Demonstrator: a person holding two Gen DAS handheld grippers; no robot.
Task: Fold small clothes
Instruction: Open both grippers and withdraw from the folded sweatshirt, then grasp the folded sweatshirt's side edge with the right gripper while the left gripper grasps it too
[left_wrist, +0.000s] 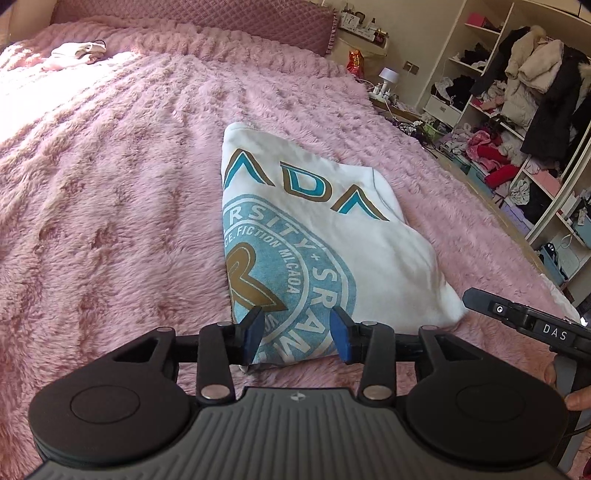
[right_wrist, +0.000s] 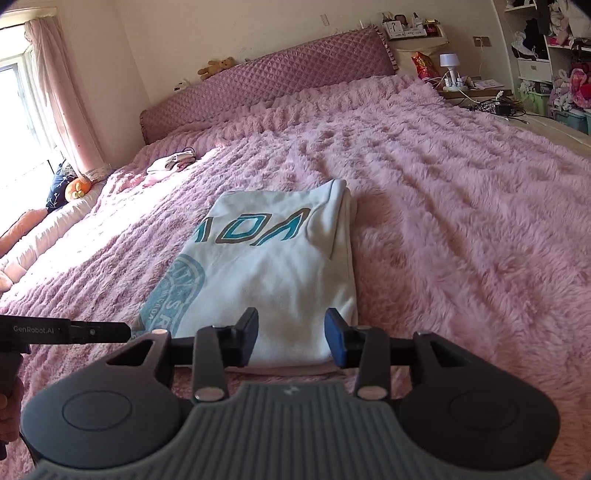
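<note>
Both the left gripper and right gripper are hovering with jaws parted, seemingly gripping nothing, over the folded white shirt lying on the pink blanket.

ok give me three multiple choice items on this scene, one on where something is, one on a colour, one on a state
1. Where does the white shirt lie?
A. on the pink fluffy bedspread
B. on a wardrobe shelf
C. on the floor

2. What colour are the pads on the fingers of the left gripper?
A. red
B. blue
C. yellow

3. What state is the shirt in?
A. spread out flat with sleeves wide
B. hanging from a hanger
C. folded into a compact bundle

Answers:
1 A, pink bedspread shows all round the shirt in both wrist views.
2 B, both pads are blue against the black arms.
3 C, the printed seal and lettering are cut off at straight folded edges, and layers show at the side.
</note>
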